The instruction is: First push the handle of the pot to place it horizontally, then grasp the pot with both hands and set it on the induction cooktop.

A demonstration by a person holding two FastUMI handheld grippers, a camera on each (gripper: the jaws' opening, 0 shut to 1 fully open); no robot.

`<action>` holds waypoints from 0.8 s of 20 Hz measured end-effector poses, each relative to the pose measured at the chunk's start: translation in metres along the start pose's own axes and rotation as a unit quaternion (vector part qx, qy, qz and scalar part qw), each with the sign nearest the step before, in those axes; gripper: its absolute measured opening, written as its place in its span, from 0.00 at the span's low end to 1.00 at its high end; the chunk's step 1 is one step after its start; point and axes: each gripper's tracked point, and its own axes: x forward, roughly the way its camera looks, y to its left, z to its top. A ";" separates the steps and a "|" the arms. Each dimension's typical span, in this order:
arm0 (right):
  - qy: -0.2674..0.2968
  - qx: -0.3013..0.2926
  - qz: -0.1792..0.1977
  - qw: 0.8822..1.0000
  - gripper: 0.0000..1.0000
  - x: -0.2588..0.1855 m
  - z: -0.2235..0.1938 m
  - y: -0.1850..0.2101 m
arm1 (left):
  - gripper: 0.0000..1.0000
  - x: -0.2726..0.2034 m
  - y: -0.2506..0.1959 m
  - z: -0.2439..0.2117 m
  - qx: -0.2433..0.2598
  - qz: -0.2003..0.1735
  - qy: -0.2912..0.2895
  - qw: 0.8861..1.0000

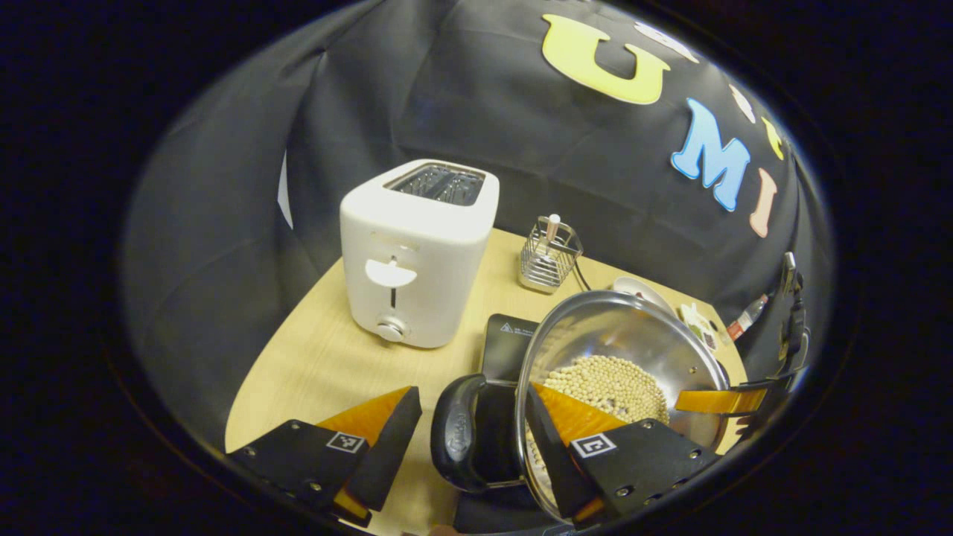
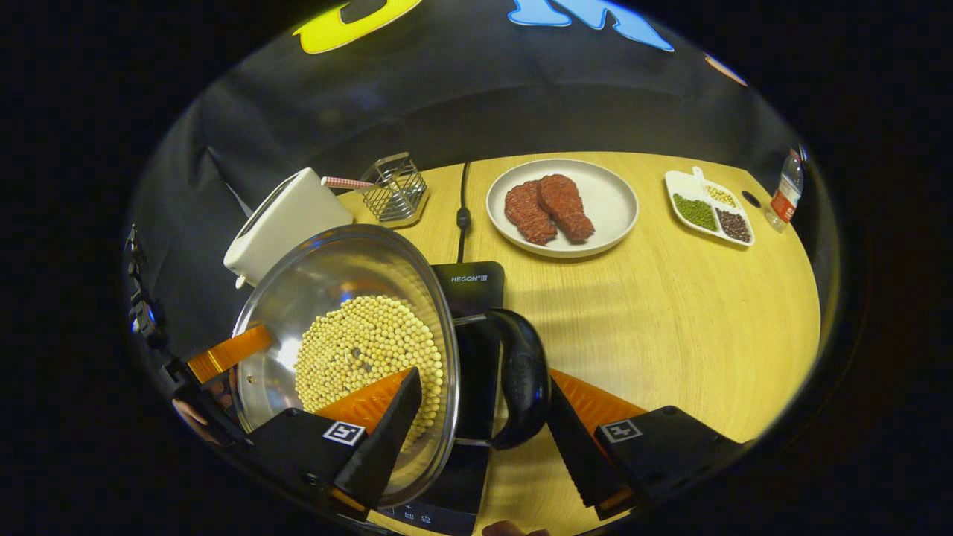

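Note:
A steel pot (image 1: 633,335) (image 2: 335,283) holding pale beans sits over the black induction cooktop (image 1: 506,335) (image 2: 473,286); whether it rests on it I cannot tell. My left gripper (image 1: 473,391) straddles one black side handle (image 1: 458,439), one finger outside it with a gap, the other inside the pot. My right gripper (image 2: 484,380) straddles the opposite handle (image 2: 521,376), its outer finger right at the handle, its inner finger (image 2: 387,417) over the beans, short of the rim. Both stand open. Each view also shows the other gripper (image 1: 718,402) (image 2: 223,353) across the pot.
A white toaster (image 1: 417,253) (image 2: 287,219) stands behind the pot on the wooden table (image 2: 670,313), with a wire basket (image 1: 549,257) (image 2: 394,190) beside it. A plate of two meat patties (image 2: 562,205), a divided dish of beans (image 2: 707,208) and a bottle (image 2: 785,193) lie farther off.

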 end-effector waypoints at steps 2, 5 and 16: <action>-0.011 -0.002 0.007 1.000 0.98 -0.014 0.004 0.001 | 0.84 -0.013 0.000 0.013 0.012 0.015 -0.017 1.000; -0.026 -0.017 0.008 0.999 0.98 -0.038 0.007 -0.007 | 0.84 -0.044 -0.011 0.033 0.023 0.026 -0.052 0.998; -0.219 -0.085 -0.103 0.966 0.98 -0.204 0.034 -0.120 | 0.84 -0.165 -0.130 0.074 0.046 -0.001 -0.193 0.980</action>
